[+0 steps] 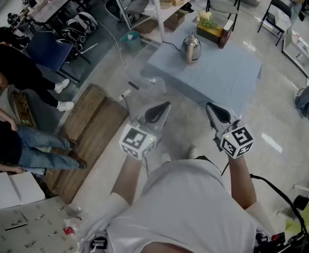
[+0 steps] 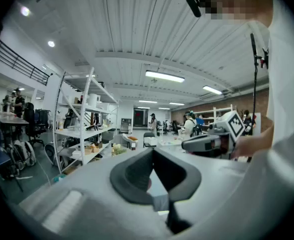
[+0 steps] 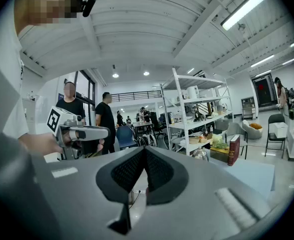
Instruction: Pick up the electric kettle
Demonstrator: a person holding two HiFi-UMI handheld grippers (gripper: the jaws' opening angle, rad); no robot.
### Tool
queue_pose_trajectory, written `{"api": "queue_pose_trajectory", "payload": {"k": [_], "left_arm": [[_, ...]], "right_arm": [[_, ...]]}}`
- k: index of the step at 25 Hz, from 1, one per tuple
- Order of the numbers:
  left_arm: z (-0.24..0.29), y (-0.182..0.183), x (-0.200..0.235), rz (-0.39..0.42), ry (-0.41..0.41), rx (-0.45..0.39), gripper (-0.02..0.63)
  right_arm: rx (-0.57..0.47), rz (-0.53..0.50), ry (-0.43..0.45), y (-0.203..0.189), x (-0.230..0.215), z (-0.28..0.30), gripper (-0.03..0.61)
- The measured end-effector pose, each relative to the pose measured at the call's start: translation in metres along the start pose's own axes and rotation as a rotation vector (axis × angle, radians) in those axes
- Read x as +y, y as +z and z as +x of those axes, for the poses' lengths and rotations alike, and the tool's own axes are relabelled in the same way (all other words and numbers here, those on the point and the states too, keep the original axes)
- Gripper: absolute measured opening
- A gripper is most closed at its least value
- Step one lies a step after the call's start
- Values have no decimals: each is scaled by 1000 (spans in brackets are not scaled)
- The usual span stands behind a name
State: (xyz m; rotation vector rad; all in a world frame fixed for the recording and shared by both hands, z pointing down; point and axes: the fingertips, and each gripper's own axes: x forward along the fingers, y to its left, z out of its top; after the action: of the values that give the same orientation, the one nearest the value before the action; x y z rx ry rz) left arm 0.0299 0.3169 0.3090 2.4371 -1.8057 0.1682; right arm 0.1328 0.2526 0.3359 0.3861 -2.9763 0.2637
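Observation:
The electric kettle, shiny steel with a dark handle, stands at the far edge of a blue-grey table. In the right gripper view the kettle shows small, right of the jaws. My left gripper and right gripper are held side by side in front of my body, short of the table's near edge and well apart from the kettle. Both are shut with nothing between the jaws: left gripper, right gripper. The left gripper view does not show the kettle.
On the table behind the kettle stand a box with plants and a dark red book. A white shelf rack rises beyond. Wooden boards lie on the floor at left, with people beside them. A folding chair stands far right.

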Motion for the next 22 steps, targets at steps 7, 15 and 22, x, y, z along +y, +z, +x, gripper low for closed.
{"api": "queue_pose_trajectory", "payload": {"k": [7, 15, 22], "left_arm": [[0, -1, -5, 0, -1, 4, 3], [7, -3, -7, -1, -3, 9, 3], [14, -3, -12, -5, 11, 6, 3]], "right_arm": [[5, -2, 6, 0, 2, -4, 3], [4, 2, 11, -1, -3, -5, 3], [7, -2, 32, -4, -9, -9, 5]]}}
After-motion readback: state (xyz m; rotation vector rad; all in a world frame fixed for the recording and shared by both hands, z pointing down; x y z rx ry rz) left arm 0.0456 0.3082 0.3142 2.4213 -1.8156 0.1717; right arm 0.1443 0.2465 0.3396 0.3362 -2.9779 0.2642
